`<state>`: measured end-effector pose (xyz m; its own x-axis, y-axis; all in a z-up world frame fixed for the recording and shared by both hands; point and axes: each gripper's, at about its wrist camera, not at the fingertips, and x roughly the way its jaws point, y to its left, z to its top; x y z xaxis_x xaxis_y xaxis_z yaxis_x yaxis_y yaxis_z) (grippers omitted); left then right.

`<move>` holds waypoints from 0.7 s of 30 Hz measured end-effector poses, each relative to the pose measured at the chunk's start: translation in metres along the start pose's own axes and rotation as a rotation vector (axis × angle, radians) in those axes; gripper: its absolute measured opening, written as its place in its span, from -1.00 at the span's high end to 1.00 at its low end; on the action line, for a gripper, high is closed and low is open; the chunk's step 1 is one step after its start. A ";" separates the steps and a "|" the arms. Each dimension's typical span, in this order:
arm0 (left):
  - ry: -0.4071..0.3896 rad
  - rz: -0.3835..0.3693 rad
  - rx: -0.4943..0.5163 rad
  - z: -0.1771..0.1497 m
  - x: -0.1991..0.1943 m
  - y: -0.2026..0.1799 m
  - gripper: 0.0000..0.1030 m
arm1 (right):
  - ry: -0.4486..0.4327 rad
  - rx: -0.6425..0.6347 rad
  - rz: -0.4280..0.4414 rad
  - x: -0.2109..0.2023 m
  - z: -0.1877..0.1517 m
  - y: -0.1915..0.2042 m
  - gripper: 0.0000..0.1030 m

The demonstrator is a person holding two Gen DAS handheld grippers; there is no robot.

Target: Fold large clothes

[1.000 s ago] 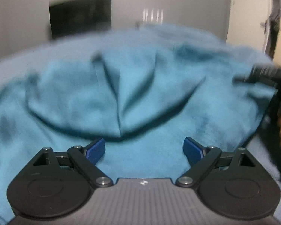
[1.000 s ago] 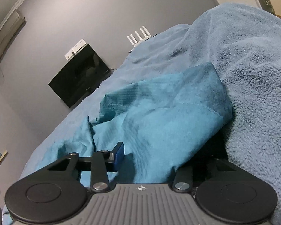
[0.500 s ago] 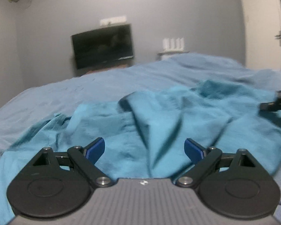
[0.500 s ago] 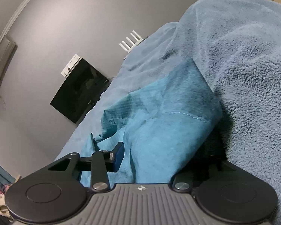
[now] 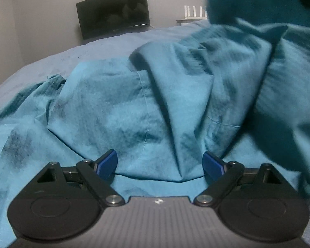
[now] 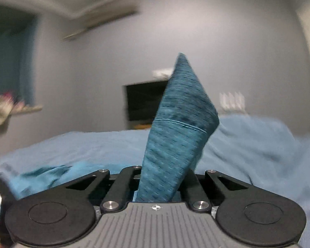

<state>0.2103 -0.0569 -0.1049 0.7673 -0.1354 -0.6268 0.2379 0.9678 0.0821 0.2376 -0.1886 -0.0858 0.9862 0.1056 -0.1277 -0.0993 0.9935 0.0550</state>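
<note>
Teal garment [image 5: 134,111] — rumpled, deeply creased, heaped across the bed — one stitched corner raised upright.

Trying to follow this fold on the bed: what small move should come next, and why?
Probably close the left hand-held gripper on the fold between its blue pads. The right hand-held gripper is already shut on a corner of the teal garment and holds it above the blue blanket, while the left is open with the cloth bunched, so a second grip would spread it.

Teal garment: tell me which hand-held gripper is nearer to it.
Right. The right hand-held gripper is shut on a corner of the teal garment; the left hand-held gripper is open just above its folds, gripping nothing.
</note>
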 end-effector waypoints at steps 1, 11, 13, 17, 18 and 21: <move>0.006 -0.018 -0.014 0.003 -0.001 0.006 -0.76 | -0.010 -0.047 0.024 -0.002 0.004 0.015 0.84; -0.257 -0.264 -0.727 0.043 -0.121 0.191 -0.75 | -0.032 -0.425 0.239 0.004 0.007 0.150 0.84; -0.290 -0.323 -0.810 0.040 -0.135 0.220 -0.82 | -0.023 -0.471 0.275 0.005 0.000 0.173 0.84; -0.247 -0.446 -0.837 0.037 -0.136 0.251 -0.87 | -0.002 -0.555 0.358 0.018 -0.018 0.214 0.85; -0.210 -0.465 -0.831 0.037 -0.130 0.254 -0.87 | 0.001 -0.569 0.382 0.021 -0.022 0.224 0.85; -0.107 -0.446 -0.788 0.031 -0.105 0.260 -0.87 | -0.001 -0.631 0.443 0.024 -0.039 0.255 0.85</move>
<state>0.2103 0.2025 0.0066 0.7622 -0.5127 -0.3953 0.0797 0.6803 -0.7286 0.2308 0.0686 -0.1135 0.8368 0.4994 -0.2245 -0.5415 0.6940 -0.4745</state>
